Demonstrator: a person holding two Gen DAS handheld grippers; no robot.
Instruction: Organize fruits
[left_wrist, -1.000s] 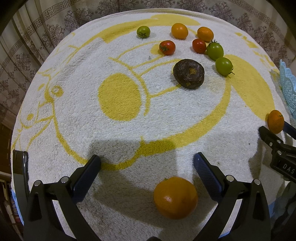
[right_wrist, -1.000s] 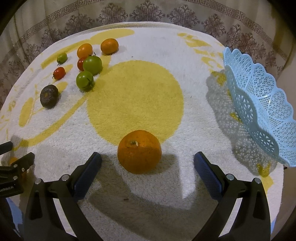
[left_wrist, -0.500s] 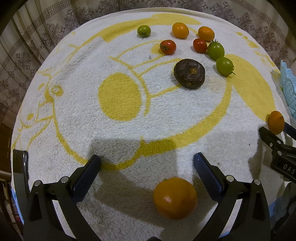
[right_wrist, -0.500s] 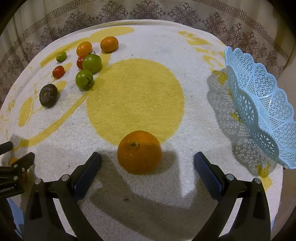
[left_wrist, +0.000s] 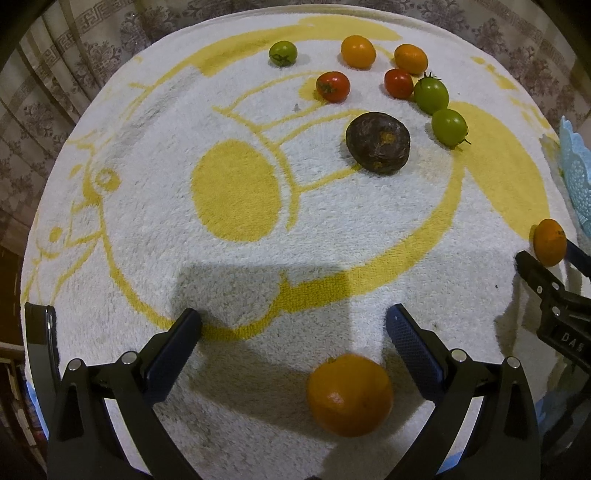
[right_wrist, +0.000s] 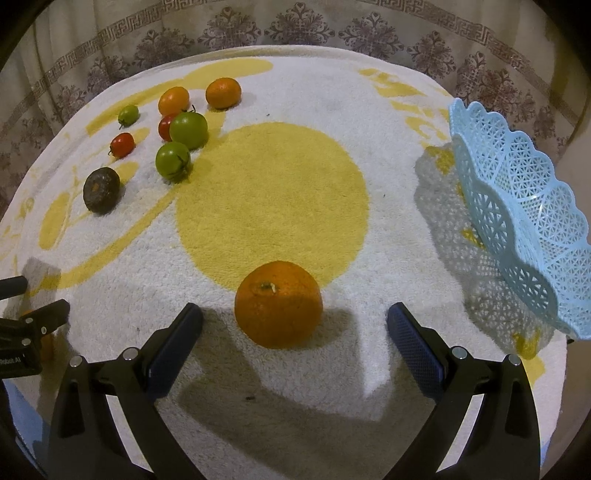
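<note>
An orange (left_wrist: 349, 395) lies on the towel between the fingers of my open left gripper (left_wrist: 293, 332), nearer the right finger and untouched. My open right gripper (right_wrist: 294, 328) has a second orange (right_wrist: 279, 304) just ahead of its fingertips, centred. The same orange (left_wrist: 549, 242) shows at the right edge of the left wrist view. At the far side lie several small fruits: green tomatoes (right_wrist: 188, 130), red tomatoes (left_wrist: 333, 86), small oranges (left_wrist: 357, 51) and a dark wrinkled fruit (left_wrist: 378, 142). A light blue lattice basket (right_wrist: 517, 206) stands at the right.
A white towel with yellow patterns (left_wrist: 236, 199) covers the round table. A patterned curtain (right_wrist: 295, 29) hangs behind it. The table edge curves close at the left and near sides.
Both grippers have crept slightly forward; the oranges sit a little nearer to the fingers. Nothing was taken hold of.
</note>
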